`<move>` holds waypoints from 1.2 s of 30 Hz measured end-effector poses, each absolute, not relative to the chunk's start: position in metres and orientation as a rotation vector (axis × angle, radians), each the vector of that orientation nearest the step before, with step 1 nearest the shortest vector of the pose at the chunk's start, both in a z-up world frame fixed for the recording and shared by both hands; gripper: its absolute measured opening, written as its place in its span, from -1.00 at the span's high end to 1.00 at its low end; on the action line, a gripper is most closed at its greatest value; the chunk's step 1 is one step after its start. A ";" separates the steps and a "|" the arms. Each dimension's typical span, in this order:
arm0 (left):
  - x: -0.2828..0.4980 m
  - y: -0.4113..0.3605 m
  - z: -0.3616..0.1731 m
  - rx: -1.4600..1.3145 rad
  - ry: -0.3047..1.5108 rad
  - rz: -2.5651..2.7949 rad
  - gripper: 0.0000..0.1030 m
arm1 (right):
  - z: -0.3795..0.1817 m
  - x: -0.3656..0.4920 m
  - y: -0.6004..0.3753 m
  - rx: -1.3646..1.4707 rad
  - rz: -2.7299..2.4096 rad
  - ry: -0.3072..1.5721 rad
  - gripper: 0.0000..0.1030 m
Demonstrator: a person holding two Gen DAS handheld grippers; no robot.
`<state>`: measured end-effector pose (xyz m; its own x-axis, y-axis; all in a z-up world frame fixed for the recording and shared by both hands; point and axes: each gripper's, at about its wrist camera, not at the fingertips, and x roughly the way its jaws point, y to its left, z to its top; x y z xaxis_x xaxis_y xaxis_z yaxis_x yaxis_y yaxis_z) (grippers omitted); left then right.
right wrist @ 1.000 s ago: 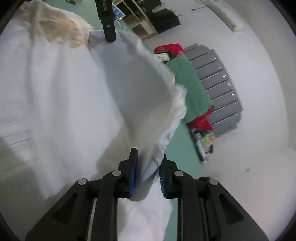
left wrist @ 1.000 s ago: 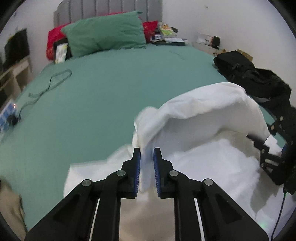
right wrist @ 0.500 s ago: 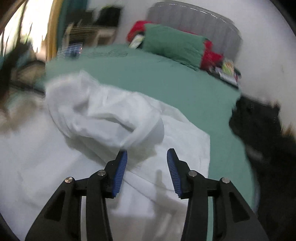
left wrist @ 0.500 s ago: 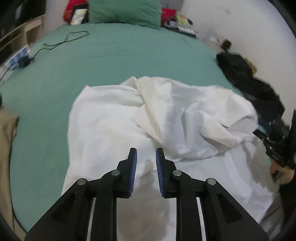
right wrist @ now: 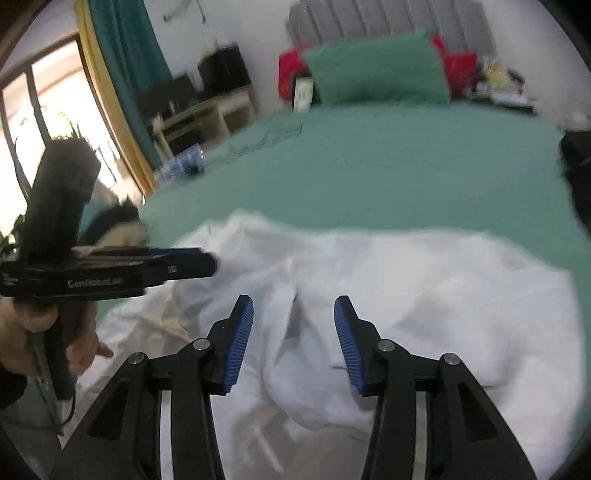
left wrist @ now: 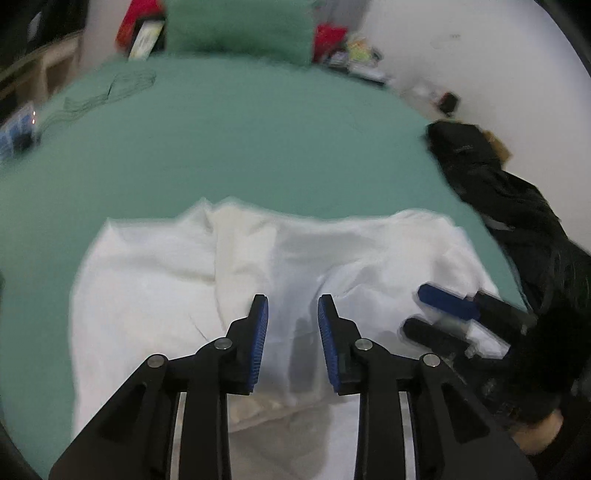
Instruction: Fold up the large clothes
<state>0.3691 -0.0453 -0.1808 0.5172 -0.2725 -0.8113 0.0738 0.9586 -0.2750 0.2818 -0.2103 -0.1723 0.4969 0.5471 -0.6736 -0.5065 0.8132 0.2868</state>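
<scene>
Green bedding covers the bed [left wrist: 240, 147], with a green pillow [right wrist: 376, 70] and red cushions [right wrist: 458, 62] against the grey headboard [right wrist: 388, 18], a cable [left wrist: 110, 92] lying on the sheet at the far left, and a heap of black bags [left wrist: 509, 206] along the bed's right edge. A curtain [right wrist: 125, 55] and a window [right wrist: 48, 110] show in the right wrist view.

The white garment [left wrist: 177, 280] lies crumpled on the near part of the bed, one layer thrown forward over the rest, its far edge bunched in loose folds. A second ago both hand-held grippers pinched this cloth and held a fold of it up in the air; now it has dropped flat onto the bed and neither pinches it.

The left hand-held gripper [left wrist: 293, 317] hangs over the middle of the garment with its jaws opening; nothing is between the blue pads [left wrist: 260, 339], and the cloth lies below them. The right hand-held gripper [right wrist: 293, 332] stands with its jaws apart above a rumpled ridge of the garment, gripping nothing, where earlier it was clamped on a hem. In the left wrist view the right hand-held gripper lies at the garment's right edge; in the right wrist view a person's hand [right wrist: 40, 332] holds the left hand-held gripper's handle over the left edge.
</scene>
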 end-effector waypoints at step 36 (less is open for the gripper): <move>0.122 0.110 -0.207 -0.381 0.994 0.091 0.22 | -0.169 0.040 -0.417 0.357 -0.028 0.938 -0.26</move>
<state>0.1223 0.1096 -0.2066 0.5471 -0.0971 -0.8314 -0.2467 0.9305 -0.2710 0.0405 -0.4170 -0.1691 0.5954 0.1298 -0.7929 0.1776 0.9412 0.2874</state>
